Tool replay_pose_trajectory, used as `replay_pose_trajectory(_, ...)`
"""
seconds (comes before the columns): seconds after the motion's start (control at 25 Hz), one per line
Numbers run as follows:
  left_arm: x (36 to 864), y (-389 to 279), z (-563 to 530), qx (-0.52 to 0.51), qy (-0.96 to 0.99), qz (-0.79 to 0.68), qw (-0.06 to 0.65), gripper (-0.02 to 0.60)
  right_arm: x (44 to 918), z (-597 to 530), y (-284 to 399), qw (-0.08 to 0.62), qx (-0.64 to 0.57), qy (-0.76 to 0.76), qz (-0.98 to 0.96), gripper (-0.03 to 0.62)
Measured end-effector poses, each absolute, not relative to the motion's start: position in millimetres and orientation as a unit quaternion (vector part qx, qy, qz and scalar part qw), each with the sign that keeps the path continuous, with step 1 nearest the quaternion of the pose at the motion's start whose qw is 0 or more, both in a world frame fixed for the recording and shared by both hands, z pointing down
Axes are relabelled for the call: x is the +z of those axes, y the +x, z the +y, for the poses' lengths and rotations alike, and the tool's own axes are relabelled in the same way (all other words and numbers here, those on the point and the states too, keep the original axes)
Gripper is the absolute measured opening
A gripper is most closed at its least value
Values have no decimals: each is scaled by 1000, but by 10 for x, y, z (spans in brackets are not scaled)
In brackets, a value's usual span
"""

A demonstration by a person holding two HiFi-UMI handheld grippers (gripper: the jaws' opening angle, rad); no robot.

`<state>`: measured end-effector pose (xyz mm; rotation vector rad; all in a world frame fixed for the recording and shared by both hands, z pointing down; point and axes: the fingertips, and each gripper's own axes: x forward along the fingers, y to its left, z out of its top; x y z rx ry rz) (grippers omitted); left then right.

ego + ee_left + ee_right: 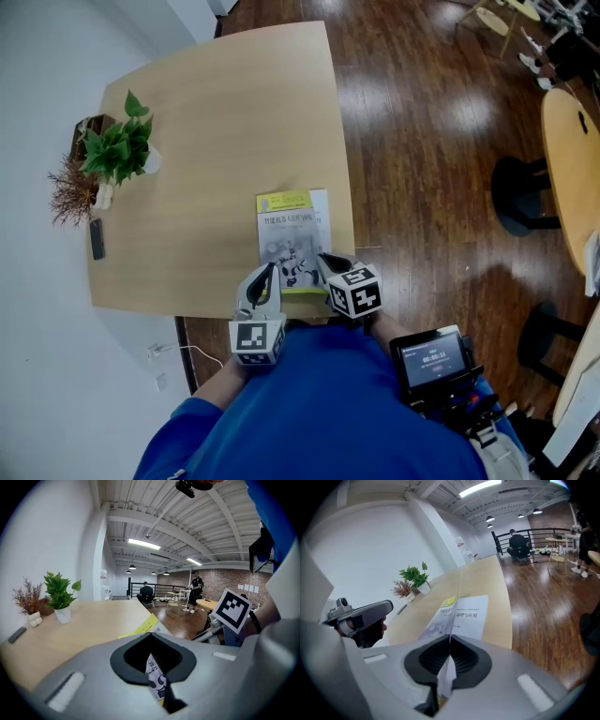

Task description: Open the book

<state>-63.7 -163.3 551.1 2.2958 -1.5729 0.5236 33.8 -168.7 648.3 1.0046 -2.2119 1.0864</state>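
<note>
Blue sleeves (319,422) fill the bottom of the head view. Beyond them, the pale wooden table (206,112) takes the middle and upper left of the frame, with dark wood floor (422,159) to its right. We see the book (292,234) lying cover up at the table's lower right corner. Its right side is just beside the table edge, and its near end is at the near edge. Our left gripper (265,279) and right gripper (328,265) sit side by side at that near end. Each has its jaws pressed together on a thin printed sheet of the book, seemingly the cover. We judge the opening barely begun: the grip is made, the turn is left. Bare tabletop lies open left of the book; a potted plant (120,150) and a small dark object (97,239) sit well apart at the left edge.
</note>
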Motion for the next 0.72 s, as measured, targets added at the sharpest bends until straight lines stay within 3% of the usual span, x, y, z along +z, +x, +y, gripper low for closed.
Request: replay_pose_trajectory(0.72, 5322, -914, -1478, 149, 797, -569, 135, 8, 5908, -1684, 51, 203, 363, 359, -836, 8)
